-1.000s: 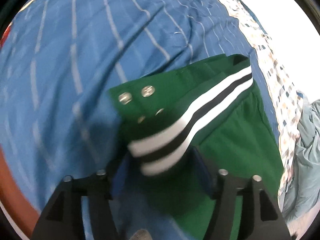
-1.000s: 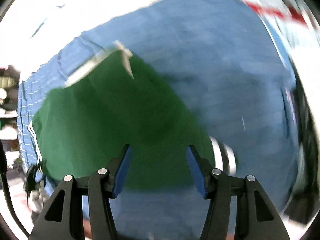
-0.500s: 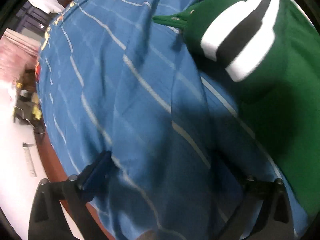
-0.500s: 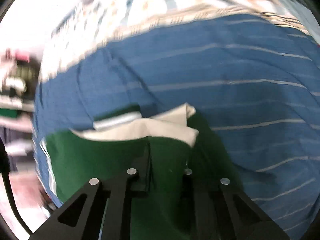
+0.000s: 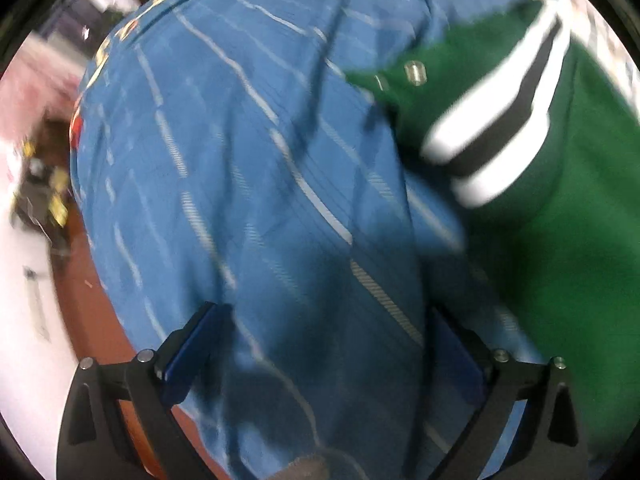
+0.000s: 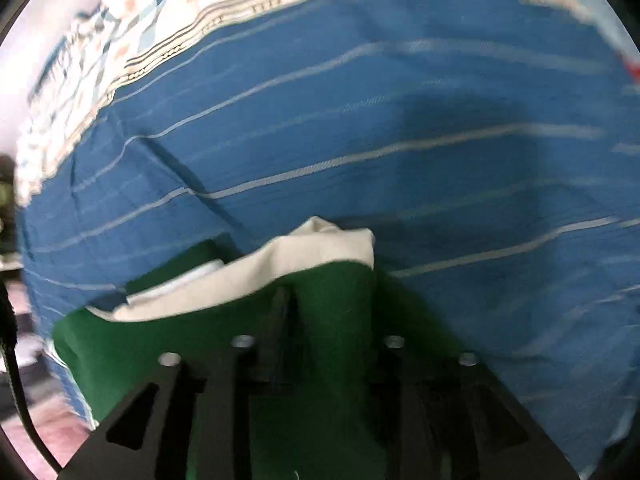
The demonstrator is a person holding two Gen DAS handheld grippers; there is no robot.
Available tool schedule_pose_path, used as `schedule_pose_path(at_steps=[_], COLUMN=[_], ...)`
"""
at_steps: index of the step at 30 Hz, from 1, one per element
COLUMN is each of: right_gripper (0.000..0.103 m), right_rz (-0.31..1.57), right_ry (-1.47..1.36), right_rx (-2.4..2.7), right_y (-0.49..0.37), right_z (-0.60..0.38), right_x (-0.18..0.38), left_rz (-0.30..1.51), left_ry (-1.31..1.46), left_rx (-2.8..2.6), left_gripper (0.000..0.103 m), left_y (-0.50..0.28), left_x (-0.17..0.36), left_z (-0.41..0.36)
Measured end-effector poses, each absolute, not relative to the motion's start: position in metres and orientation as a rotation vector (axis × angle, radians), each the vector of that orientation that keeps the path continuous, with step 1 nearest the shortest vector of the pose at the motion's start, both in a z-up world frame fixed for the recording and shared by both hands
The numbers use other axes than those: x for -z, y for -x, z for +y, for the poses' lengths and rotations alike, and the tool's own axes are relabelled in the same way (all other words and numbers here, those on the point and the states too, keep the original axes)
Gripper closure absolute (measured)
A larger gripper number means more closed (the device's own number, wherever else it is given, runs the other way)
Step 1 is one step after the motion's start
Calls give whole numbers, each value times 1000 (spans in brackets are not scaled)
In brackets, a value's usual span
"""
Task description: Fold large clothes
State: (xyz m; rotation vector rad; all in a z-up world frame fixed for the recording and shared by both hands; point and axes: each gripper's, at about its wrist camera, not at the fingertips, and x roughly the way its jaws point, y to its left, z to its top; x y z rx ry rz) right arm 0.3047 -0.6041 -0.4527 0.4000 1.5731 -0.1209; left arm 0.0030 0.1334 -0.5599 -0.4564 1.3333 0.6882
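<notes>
The green garment [image 6: 328, 320] drapes over the right hand-held gripper [image 6: 320, 344], perhaps hiding its fingertips.

blue striped bedspread [image 5: 248, 184], patterned sheet [image 6: 132, 36]

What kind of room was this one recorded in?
Probably a bedroom, with the work done on a bed: a blue striped bedspread covers the whole work surface, a patterned sheet lies beyond its edge, and a green garment lies on it.
</notes>
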Motion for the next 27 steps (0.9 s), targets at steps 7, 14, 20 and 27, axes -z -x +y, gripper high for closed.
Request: schedule_pose_path(at_steps=[7, 14, 20, 27], right_gripper=[61, 75, 79, 78], right_rz=[1364, 1506, 1578, 1573], right_ry=[-221, -409, -452, -615], right_rx=[157, -267, -273, -339], right_y=[-272, -292, -316, -285], right_z=[-582, -469, -448, -497], right_x=[354, 428, 478, 444], left_rz=[1156, 1107, 1055, 987], left_ry=[771, 1013, 973, 856], left_rx=[-589, -432, -431, -539], left_gripper=[0, 0, 1, 76], left_y=[-1, -49, -83, -118], left_x=[519, 554, 561, 528], left_z=[149, 157, 152, 158])
